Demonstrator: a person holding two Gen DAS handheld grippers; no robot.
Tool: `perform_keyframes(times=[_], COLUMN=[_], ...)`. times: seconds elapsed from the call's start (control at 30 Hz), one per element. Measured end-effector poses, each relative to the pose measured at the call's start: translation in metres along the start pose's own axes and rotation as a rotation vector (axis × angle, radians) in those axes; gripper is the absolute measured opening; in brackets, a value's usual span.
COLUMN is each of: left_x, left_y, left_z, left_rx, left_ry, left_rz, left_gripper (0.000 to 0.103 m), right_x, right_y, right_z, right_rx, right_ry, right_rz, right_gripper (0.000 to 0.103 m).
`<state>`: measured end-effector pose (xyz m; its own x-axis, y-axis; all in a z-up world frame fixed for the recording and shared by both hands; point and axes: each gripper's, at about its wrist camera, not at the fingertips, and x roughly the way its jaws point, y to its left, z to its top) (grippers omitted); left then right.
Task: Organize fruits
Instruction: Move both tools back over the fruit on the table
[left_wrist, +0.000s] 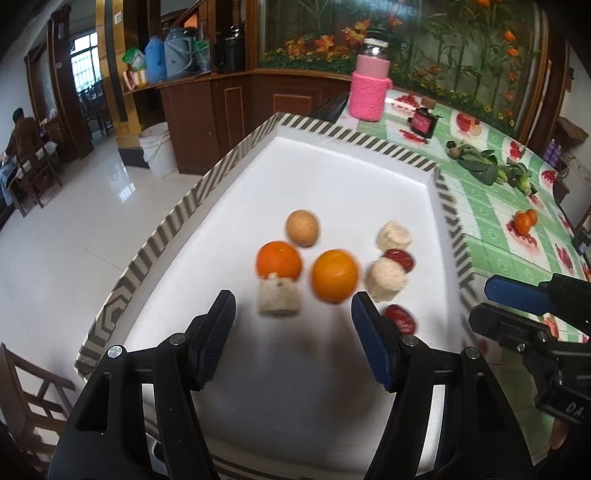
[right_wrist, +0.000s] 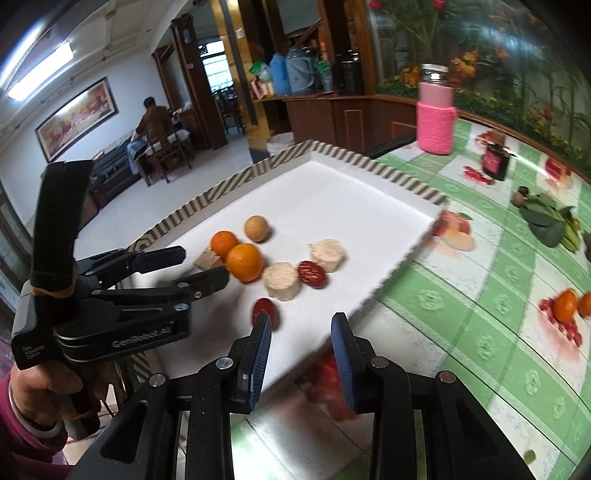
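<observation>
Your left gripper and right gripper have empty, parted jaws; tray fruit gathered, two tangerines at 3 o'clock remain.

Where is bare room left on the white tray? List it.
Free: the far half of the tray, between the striped rim and the tan round fruit; also the near strip by the left gripper. Crowded: the middle, around both oranges.

tray: white floor, grey-and-cream striped rim
oranges: bright orange
dates: dark red
tablecloth: green-white check
bottle sleeve: pink
</observation>
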<state>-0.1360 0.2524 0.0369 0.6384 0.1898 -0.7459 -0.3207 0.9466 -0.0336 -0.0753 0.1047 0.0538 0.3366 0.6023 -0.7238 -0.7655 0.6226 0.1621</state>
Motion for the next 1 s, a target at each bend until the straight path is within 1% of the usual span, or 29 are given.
perform_keyframes(times=[0.13,0.43,0.67,0.8,1.0], left_x=[-0.009,-0.015,-0.016,-0.013,-0.001], left_y=[-0.023,-0.079,-0.132,-0.156,-0.19], left_z=[0.006,0.014,0.019,0.021,0.026], left_rx=[0.04,0.109,0.18,0.216,0.244], left_ry=[-0.032,-0.051,-0.047,-0.041,0.007], left_rz=[-0.017,-0.087,-0.155,-0.178,-0.241], left_gripper=[0.066,0.066,0.066,0.066,0.066], right_x=[-0.016,-0.052,-0.078,-0.09,-0.109], right_y=[-0.02,-0.067,-0.104,-0.128,-0.165], right_z=[-0.005,-0.025,-0.044,-0.055,-0.069], right_rx=[0.052,0.139,0.206,0.249,0.302], right_ry=[-0.027,-0.056,-0.083,-0.089,-0.096], right_rz=[-0.024,-0.111,-0.181,-0.208,-0.26], right_gripper=[0.032,0.033,0.033,0.033,0.033])
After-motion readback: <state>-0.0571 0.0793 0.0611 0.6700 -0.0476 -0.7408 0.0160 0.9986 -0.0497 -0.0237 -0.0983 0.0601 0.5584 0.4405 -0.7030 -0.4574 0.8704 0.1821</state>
